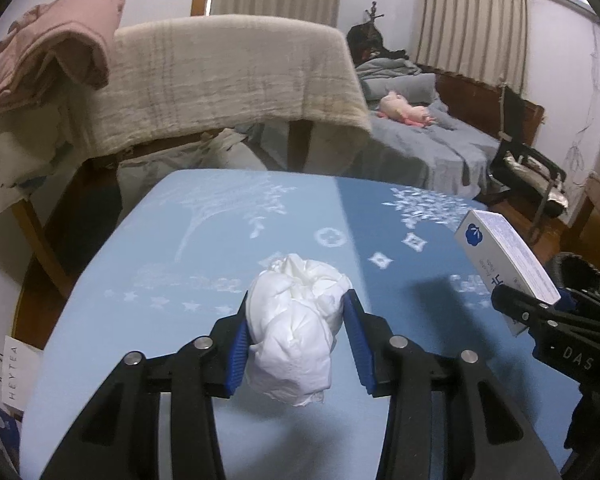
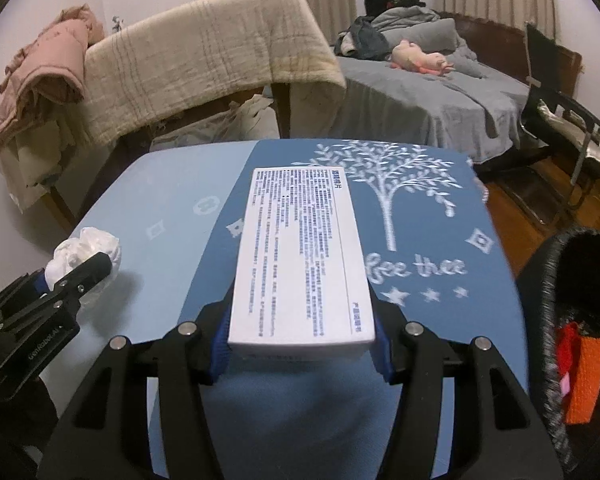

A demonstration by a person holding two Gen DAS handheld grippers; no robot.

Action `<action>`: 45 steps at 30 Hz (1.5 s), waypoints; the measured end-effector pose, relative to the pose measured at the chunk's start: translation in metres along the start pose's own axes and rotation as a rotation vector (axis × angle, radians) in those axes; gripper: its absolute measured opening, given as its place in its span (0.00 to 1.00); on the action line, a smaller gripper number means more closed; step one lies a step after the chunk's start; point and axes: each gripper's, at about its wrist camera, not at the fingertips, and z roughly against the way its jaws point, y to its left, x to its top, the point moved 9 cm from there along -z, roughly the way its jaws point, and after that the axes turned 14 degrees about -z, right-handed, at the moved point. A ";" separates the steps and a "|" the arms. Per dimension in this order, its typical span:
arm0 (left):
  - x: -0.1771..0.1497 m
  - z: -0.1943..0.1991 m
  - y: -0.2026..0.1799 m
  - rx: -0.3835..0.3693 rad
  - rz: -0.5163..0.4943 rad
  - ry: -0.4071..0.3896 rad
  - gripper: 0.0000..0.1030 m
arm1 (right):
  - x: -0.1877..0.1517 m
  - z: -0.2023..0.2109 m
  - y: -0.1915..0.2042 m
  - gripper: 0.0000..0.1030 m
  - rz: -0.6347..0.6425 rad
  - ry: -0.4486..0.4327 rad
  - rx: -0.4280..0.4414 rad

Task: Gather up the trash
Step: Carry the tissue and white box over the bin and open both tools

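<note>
My left gripper (image 1: 296,312) is shut on a crumpled white tissue wad (image 1: 296,328) and holds it above the blue table (image 1: 140,304). The wad also shows in the right wrist view (image 2: 88,250), at the far left. My right gripper (image 2: 300,340) is shut on a white printed carton (image 2: 300,256), held flat above the table (image 2: 440,328). In the left wrist view the carton (image 1: 504,256) sits at the right edge, gripped at its lower end.
A dark woven basket (image 2: 556,300) with orange items inside stands just right of the table. Behind the table stand a chair with a beige blanket (image 1: 228,76), a bed (image 2: 420,92) and a black folding chair (image 2: 560,120). Paper bags (image 1: 12,376) sit at the table's left.
</note>
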 end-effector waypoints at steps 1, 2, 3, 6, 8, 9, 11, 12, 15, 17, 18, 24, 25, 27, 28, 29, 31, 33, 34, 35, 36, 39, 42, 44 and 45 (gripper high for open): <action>0.002 0.002 -0.004 -0.004 -0.003 -0.003 0.42 | -0.001 0.005 -0.003 0.52 -0.002 -0.004 0.000; 0.004 0.006 -0.010 -0.008 -0.009 -0.010 0.42 | -0.001 0.012 -0.007 0.52 -0.004 -0.010 0.000; 0.006 0.010 -0.015 -0.014 -0.013 -0.016 0.42 | -0.003 0.017 -0.010 0.52 -0.006 -0.014 0.000; 0.010 0.019 -0.030 -0.029 -0.026 -0.030 0.42 | -0.005 0.036 -0.023 0.52 -0.024 -0.030 0.001; 0.014 0.028 -0.044 -0.041 -0.042 -0.041 0.42 | -0.006 0.048 -0.032 0.52 -0.039 -0.042 0.001; 0.016 0.032 -0.050 -0.048 -0.049 -0.046 0.42 | -0.007 0.053 -0.036 0.52 -0.041 -0.046 -0.001; 0.018 0.039 -0.061 -0.060 -0.056 -0.053 0.42 | -0.008 0.066 -0.047 0.52 -0.049 -0.059 -0.007; 0.019 0.044 -0.067 -0.067 -0.063 -0.058 0.42 | -0.009 0.070 -0.050 0.52 -0.054 -0.063 -0.010; 0.022 0.054 -0.082 -0.079 -0.078 -0.072 0.42 | -0.012 0.086 -0.064 0.52 -0.064 -0.077 -0.023; 0.026 0.062 -0.093 -0.093 -0.089 -0.082 0.42 | -0.014 0.095 -0.072 0.52 -0.067 -0.084 -0.035; 0.026 0.065 -0.096 -0.094 -0.092 -0.085 0.42 | -0.016 0.100 -0.077 0.52 -0.070 -0.088 -0.040; 0.034 0.086 -0.128 -0.121 -0.127 -0.116 0.42 | -0.019 0.128 -0.100 0.52 -0.102 -0.130 -0.057; 0.035 0.090 -0.133 -0.126 -0.133 -0.122 0.42 | -0.018 0.134 -0.105 0.52 -0.108 -0.142 -0.061; 0.038 0.095 -0.142 -0.134 -0.145 -0.132 0.42 | -0.017 0.141 -0.112 0.52 -0.120 -0.159 -0.067; 0.040 0.098 -0.147 -0.139 -0.151 -0.138 0.42 | -0.016 0.146 -0.116 0.52 -0.127 -0.167 -0.069; 0.041 0.100 -0.152 -0.146 -0.154 -0.144 0.42 | -0.016 0.150 -0.121 0.52 -0.136 -0.176 -0.072; 0.047 0.106 -0.162 -0.157 -0.164 -0.159 0.42 | -0.014 0.157 -0.130 0.52 -0.150 -0.192 -0.079; 0.051 0.111 -0.172 -0.169 -0.174 -0.172 0.42 | -0.012 0.164 -0.139 0.52 -0.162 -0.207 -0.088; 0.053 0.112 -0.177 -0.174 -0.177 -0.176 0.42 | -0.012 0.167 -0.143 0.52 -0.167 -0.213 -0.092; 0.056 0.114 -0.183 -0.181 -0.183 -0.183 0.42 | -0.012 0.170 -0.148 0.52 -0.173 -0.218 -0.098; 0.059 0.115 -0.189 -0.189 -0.190 -0.190 0.42 | -0.011 0.172 -0.153 0.52 -0.181 -0.224 -0.104; 0.065 0.119 -0.206 -0.209 -0.207 -0.206 0.42 | -0.010 0.179 -0.169 0.52 -0.205 -0.236 -0.123; 0.071 0.119 -0.224 -0.235 -0.225 -0.217 0.42 | -0.010 0.186 -0.187 0.52 -0.225 -0.248 -0.146; 0.075 0.119 -0.238 -0.254 -0.236 -0.224 0.42 | -0.010 0.190 -0.198 0.52 -0.240 -0.254 -0.161; 0.077 0.119 -0.245 -0.265 -0.243 -0.228 0.42 | -0.010 0.192 -0.205 0.52 -0.248 -0.258 -0.169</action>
